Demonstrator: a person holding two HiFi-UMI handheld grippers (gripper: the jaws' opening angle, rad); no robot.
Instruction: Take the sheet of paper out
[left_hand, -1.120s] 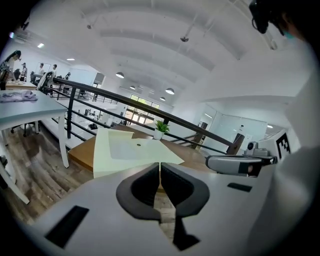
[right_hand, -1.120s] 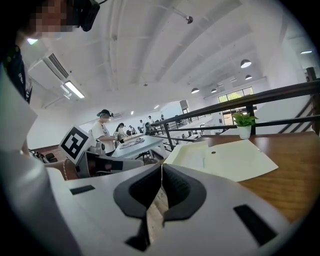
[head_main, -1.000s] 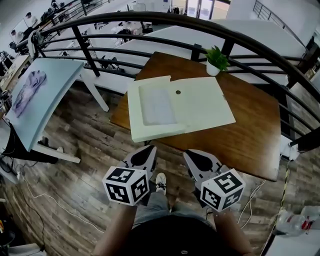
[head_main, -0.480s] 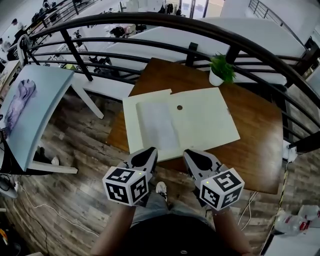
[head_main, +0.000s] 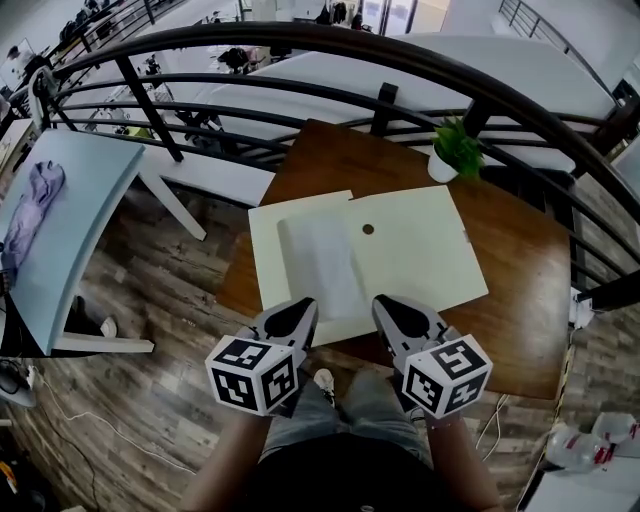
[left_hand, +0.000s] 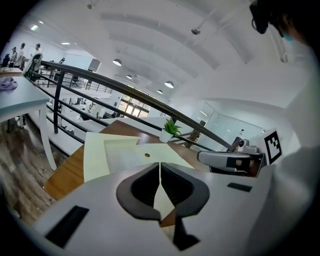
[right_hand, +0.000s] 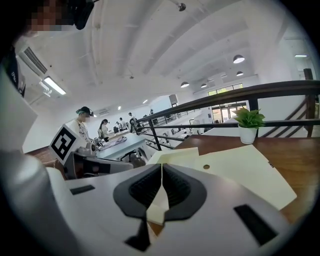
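Both your grippers sit low in the head view, side by side, near the front edge of the brown wooden table (head_main: 515, 275). Left gripper (head_main: 298, 306): fingers pressed together, nothing btwn them. Right gripper (head_main: 386, 304): same, closed up w/ nothing held. Neither touches the paper as far as the views show.

The sheet of paper (head_main: 322, 258) lies flat on the pale-yellow folder (head_main: 425, 250), on its left half, just ahead of your left gripper. The folder covers the table's left-centre area; its near-left corner overhangs the table edge. A small round brown button (head_main: 368, 229) sits on the folder just right of the sheet's far end.

A potted plant (head_main: 457, 150) in a white pot stands at the table's far edge, apart from the folder. A black curved railing (head_main: 300, 40) runs behind the table. Floor (head_main: 150, 400) is wood plank. Off to your left, a pale-blue table (head_main: 75, 225) w/ a purple cloth (head_main: 28, 205) on it. Open office beyond, w/ ppl (right_hand: 82, 125) standing far off.
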